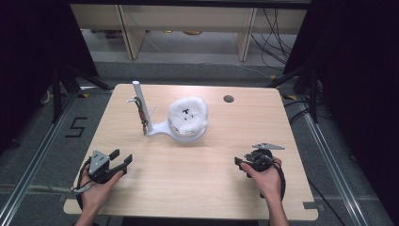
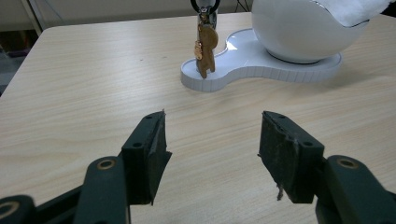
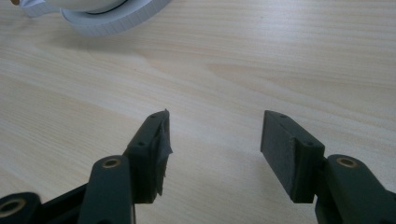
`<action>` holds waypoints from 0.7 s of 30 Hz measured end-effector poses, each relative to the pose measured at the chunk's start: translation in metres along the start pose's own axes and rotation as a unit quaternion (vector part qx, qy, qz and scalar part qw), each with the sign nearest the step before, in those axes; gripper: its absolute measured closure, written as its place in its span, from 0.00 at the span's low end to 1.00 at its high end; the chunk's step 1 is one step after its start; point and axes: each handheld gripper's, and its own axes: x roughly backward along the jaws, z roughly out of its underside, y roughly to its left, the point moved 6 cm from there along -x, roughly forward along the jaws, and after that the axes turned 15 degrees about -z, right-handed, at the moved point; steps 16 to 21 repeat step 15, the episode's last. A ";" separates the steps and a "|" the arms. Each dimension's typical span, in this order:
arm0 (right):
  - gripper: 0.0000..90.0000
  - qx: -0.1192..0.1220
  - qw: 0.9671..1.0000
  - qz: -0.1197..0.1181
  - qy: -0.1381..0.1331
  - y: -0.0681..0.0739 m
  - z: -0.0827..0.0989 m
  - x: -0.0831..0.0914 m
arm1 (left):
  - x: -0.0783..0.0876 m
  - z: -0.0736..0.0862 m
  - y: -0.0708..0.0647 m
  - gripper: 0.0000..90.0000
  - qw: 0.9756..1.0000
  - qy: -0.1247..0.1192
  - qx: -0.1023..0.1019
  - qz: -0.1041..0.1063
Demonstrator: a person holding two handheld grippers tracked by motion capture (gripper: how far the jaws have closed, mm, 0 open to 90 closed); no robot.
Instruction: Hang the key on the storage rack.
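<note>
A white round pod (image 1: pixel 187 117) with a fluffy white lining stands on a white base (image 2: pixel 243 65) near the middle of the far half of the table. A white post (image 1: pixel 138 96) rises from the base's left end, and a brown charm (image 2: pixel 205 51) hangs beside it. My left gripper (image 1: pixel 121 157) is held at the near left of the table, well short of the base. Its jaws stand open with nothing between them (image 2: pixel 212 135). My right gripper (image 1: pixel 240 164) is held at the near right, also open over bare wood (image 3: pixel 215 135).
The light wooden table (image 1: pixel 197 188) has a small round cable hole (image 1: pixel 228 99) at its far right. Beyond the far edge are shelf legs and loose cables (image 1: pixel 277 33) on the floor. Dark stands flank the table on both sides.
</note>
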 end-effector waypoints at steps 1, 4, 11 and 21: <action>0.48 0.001 1.000 -0.002 0.000 0.000 0.000 0.000 | 0.000 0.000 0.000 0.45 1.000 0.000 0.000 0.000; 0.48 0.000 1.000 -0.004 -0.002 0.000 0.000 -0.001 | 0.000 0.003 -0.002 0.45 1.000 -0.004 0.001 0.004; 0.48 0.000 1.000 0.000 0.001 -0.001 0.002 -0.003 | 0.001 0.003 -0.001 0.45 1.000 -0.004 -0.001 0.000; 0.48 0.002 1.000 -0.005 0.002 0.000 0.002 -0.003 | 0.001 0.003 -0.002 0.45 1.000 -0.004 -0.004 0.000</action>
